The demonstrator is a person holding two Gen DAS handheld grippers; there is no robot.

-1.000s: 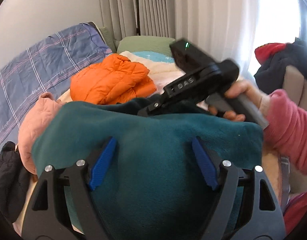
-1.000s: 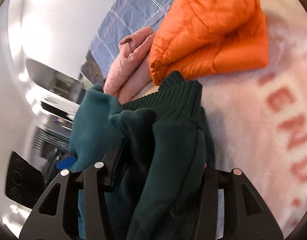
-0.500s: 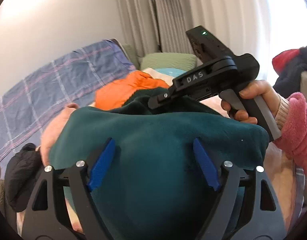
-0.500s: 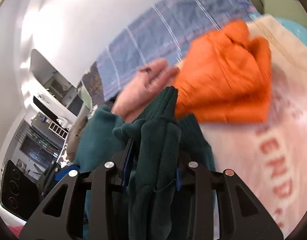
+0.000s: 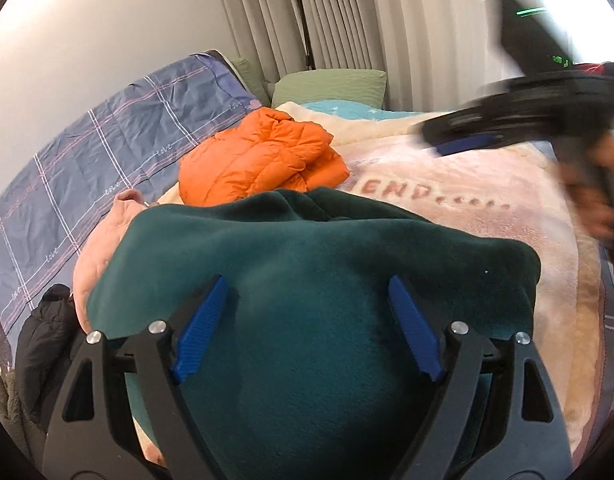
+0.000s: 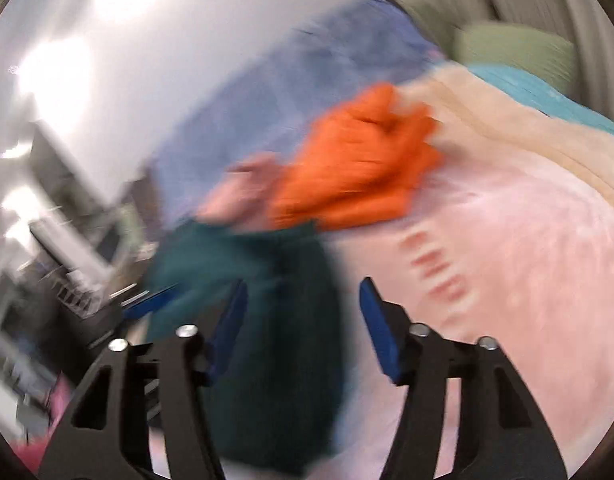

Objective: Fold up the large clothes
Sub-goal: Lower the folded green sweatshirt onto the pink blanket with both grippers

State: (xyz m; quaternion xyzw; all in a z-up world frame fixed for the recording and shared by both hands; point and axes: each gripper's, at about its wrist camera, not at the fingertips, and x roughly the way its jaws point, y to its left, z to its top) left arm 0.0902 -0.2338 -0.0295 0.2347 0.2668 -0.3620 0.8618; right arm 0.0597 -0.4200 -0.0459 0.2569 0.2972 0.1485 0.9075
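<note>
A dark green fleece garment [image 5: 307, 280] lies bunched on the pink blanket [image 5: 467, 208]. In the left wrist view it fills the lower middle. My left gripper [image 5: 307, 328] stands wide open over it, the blue pads [image 5: 203, 328] resting on the fabric that bulges between them. My right gripper [image 5: 467, 144] is a blur at the upper right, held by a hand [image 5: 587, 204] above the blanket. In the blurred right wrist view the right gripper [image 6: 303, 320] has its jaws opening, nothing gripped, the green garment [image 6: 275, 320] lying below them.
A folded orange puffer jacket [image 5: 263, 160] sits behind the green garment. A pale pink garment [image 5: 103, 240] and a black one [image 5: 43, 332] lie at the left. Beyond are a blue plaid sheet [image 5: 107, 132], a green pillow [image 5: 331, 84] and curtains [image 5: 347, 12].
The right gripper let go of the green garment's fold and swung up and away to the right. The left gripper stayed over the fleece, tilting slightly.
</note>
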